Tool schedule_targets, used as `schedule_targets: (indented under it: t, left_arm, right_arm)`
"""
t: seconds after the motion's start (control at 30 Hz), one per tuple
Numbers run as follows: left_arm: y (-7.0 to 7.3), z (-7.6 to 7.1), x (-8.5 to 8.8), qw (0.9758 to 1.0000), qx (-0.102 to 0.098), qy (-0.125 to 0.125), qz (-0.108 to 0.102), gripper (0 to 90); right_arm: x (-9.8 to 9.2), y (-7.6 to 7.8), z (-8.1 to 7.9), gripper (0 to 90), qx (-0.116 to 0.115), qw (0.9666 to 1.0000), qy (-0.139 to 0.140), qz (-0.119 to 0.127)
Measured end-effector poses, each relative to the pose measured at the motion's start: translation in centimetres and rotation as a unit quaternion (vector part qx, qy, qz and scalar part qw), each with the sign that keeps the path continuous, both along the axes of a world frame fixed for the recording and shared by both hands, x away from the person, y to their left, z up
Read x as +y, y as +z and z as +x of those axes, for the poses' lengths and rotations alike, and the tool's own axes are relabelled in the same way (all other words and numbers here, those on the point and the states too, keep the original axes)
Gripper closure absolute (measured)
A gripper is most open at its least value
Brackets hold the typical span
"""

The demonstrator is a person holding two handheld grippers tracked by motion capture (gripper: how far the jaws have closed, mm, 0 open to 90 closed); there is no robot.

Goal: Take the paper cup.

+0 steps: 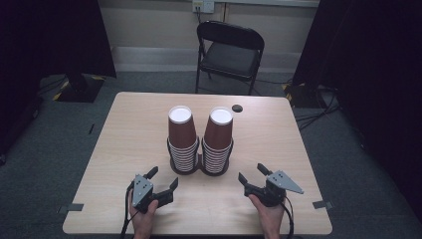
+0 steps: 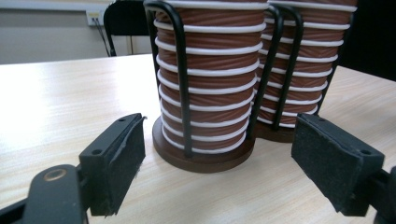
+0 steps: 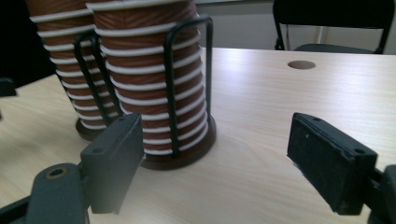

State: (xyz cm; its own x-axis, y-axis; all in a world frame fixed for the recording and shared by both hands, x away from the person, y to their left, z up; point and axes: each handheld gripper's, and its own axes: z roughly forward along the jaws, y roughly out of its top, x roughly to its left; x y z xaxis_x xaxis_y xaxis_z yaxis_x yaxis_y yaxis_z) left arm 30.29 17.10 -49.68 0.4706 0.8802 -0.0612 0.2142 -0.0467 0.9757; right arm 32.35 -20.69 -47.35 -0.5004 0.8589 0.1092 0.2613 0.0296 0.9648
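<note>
Two stacks of upside-down brown paper cups with white rims stand side by side in black wire holders at the table's middle: the left stack (image 1: 181, 139) and the right stack (image 1: 217, 141). My left gripper (image 1: 162, 178) rests open on the table just in front and left of the left stack (image 2: 205, 88), nothing between its jaws. My right gripper (image 1: 253, 174) lies open in front and right of the right stack (image 3: 154, 88), also holding nothing. Each holder has a round dark base (image 2: 201, 158).
The light wood table (image 1: 134, 134) has a round cable hole (image 1: 237, 107) behind the right stack. A black folding chair (image 1: 229, 52) stands beyond the far edge. Tape marks sit near the front corners (image 1: 322, 204).
</note>
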Motion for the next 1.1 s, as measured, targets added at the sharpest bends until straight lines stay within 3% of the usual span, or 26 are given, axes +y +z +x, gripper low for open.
schedule_targets:
  t: [0.23,0.37,0.63,0.67,0.8,1.1]
  left_arm:
    - [0.0,0.1,-0.2,0.9999,0.004,0.0,0.01,15.7]
    - [0.0,0.0,0.0,1.0,-0.001,-0.003,-0.001,15.7]
    - [0.0,0.1,0.0,0.9999,0.005,-0.016,0.003,15.8]
    - [0.0,0.1,0.0,0.9998,0.007,-0.019,0.002,15.9]
    - [0.0,0.0,0.0,0.9999,0.005,-0.014,-0.001,16.0]
    - [0.0,0.0,0.1,0.9999,0.002,-0.014,-0.005,16.1]
  right_arm:
    - [0.6,0.8,0.3,19.5,-0.005,0.9998,0.018,0.005]
    - [0.9,1.1,0.5,17.8,-0.005,0.9996,0.026,0.008]
    - [1.7,2.9,1.2,17.0,-0.02,0.9988,0.042,0.017]
    - [2.0,3.4,1.4,16.9,-0.023,0.9986,0.046,0.01]
    - [2.5,4.2,1.7,16.9,-0.029,0.9983,0.051,-0.002]
    - [3.1,6.3,2.8,16.9,-0.042,0.9969,0.066,0.009]
